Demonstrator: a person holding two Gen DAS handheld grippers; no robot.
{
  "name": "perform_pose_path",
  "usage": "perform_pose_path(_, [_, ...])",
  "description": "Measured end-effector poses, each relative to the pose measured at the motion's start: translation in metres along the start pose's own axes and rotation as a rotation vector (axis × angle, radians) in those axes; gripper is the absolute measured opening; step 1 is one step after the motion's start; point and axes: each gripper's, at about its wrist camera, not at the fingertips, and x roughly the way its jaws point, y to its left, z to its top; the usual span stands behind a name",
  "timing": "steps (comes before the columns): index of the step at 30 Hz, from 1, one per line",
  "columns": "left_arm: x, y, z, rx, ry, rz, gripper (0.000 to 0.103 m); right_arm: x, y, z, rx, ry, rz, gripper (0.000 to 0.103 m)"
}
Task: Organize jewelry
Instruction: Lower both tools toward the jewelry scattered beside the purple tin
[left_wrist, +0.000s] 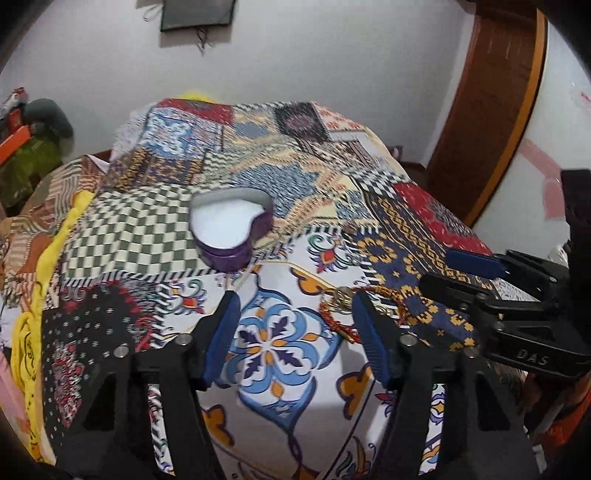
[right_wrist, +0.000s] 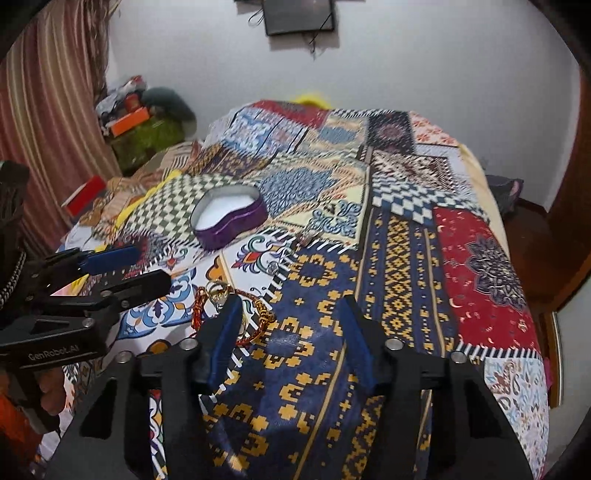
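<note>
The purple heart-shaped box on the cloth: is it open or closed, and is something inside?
Open and empty: the purple heart-shaped box has no lid on it, and only its plain white floor shows inside.

bracelet (right_wrist: 236, 314) partly behind gripper finger (right_wrist: 221, 332)

Both tools are black plastic with blue ridged pads inside the jaws and round silver screws on top. The left gripper (left_wrist: 295, 343) has "GenRobot.AI" in white on its side. The right gripper (right_wrist: 288, 345) has "DAS" on its side. An orange sleeve (right_wrist: 14, 424) shows.
</note>
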Motion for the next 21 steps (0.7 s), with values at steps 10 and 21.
perform_pose_path(10, [0.024, -0.02, 0.002, 0.089, 0.071, -0.106, 0.031, 0.018, -0.009, 0.001, -0.008, 0.075, 0.086, 0.027])
perform_pose_path(21, [0.04, -0.03, 0.005, 0.147, 0.082, -0.098, 0.031, 0.022, -0.009, -0.002, -0.026, 0.093, 0.097, 0.023])
